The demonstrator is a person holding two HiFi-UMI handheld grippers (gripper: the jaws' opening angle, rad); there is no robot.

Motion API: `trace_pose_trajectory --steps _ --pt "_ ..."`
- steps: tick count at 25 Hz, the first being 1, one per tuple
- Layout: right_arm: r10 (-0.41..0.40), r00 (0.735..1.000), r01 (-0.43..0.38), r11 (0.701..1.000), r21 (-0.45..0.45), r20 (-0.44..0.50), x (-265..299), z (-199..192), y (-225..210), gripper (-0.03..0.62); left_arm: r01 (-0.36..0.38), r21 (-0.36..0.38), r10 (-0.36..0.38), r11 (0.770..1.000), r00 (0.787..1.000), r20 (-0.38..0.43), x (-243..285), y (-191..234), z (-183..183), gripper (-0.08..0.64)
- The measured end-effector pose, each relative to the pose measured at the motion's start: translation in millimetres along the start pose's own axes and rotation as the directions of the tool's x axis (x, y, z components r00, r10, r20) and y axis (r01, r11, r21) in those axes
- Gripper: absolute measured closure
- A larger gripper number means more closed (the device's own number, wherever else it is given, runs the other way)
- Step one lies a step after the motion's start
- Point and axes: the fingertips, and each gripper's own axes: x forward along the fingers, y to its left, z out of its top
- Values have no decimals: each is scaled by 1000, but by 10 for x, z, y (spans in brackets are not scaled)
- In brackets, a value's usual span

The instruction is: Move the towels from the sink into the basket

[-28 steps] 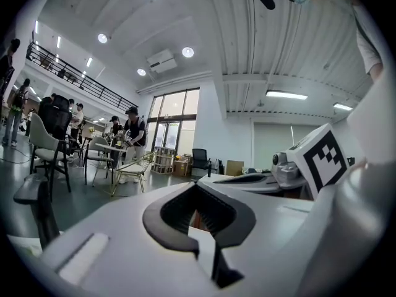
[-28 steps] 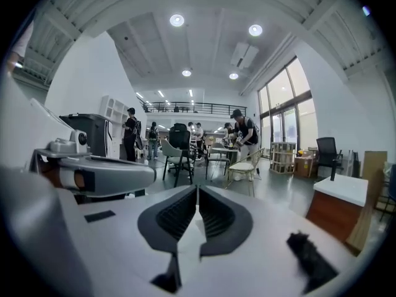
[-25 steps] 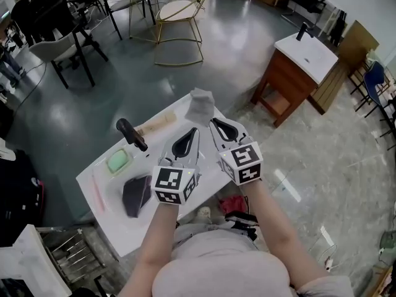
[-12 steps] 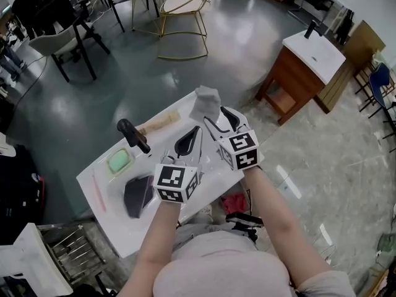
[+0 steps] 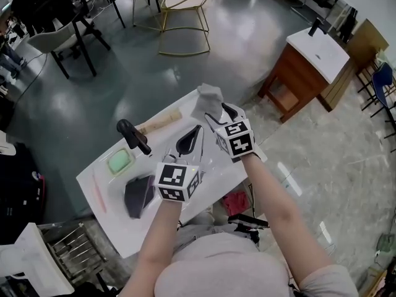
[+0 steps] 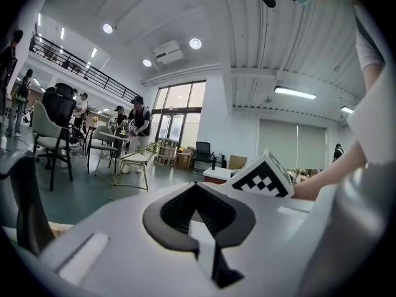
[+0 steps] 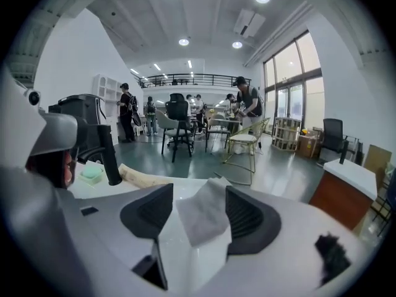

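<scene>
Counting one white sink counter (image 5: 114,224), two grippers, two towels. Reading the left gripper (image 6: 197,197) as closed on nothing, the right gripper (image 7: 199,197) as wide, jaws having just been opening around the pale towel (image 7: 201,221), perhaps brushing one pad. Spotting the dark towel (image 5: 137,195) in the basin from the head view only.

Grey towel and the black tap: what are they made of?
Grey towel: soft cloth, matte; it folds and crumples limply. Black tap: probably coated metal, satin black; it looks rigid with a faint sheen, though plastic is possible.
</scene>
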Motion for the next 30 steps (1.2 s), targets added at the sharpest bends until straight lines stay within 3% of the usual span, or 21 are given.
trace_pose_trajectory --steps 9,23,30 --pt "8 992 -8 1000 -4 -122 382 -287 -161 337 13 -11 -14 1000 1000 -28 159 -2 -121 555" --pt "44 957 -48 999 -7 -285 801 -641 -272 339 -3 -41 0 999 998 -68 294 82 -278 555" --pt "61 953 -57 998 22 -295 871 -689 -261 339 -11 -47 7 999 997 -81 288 126 -373 555"
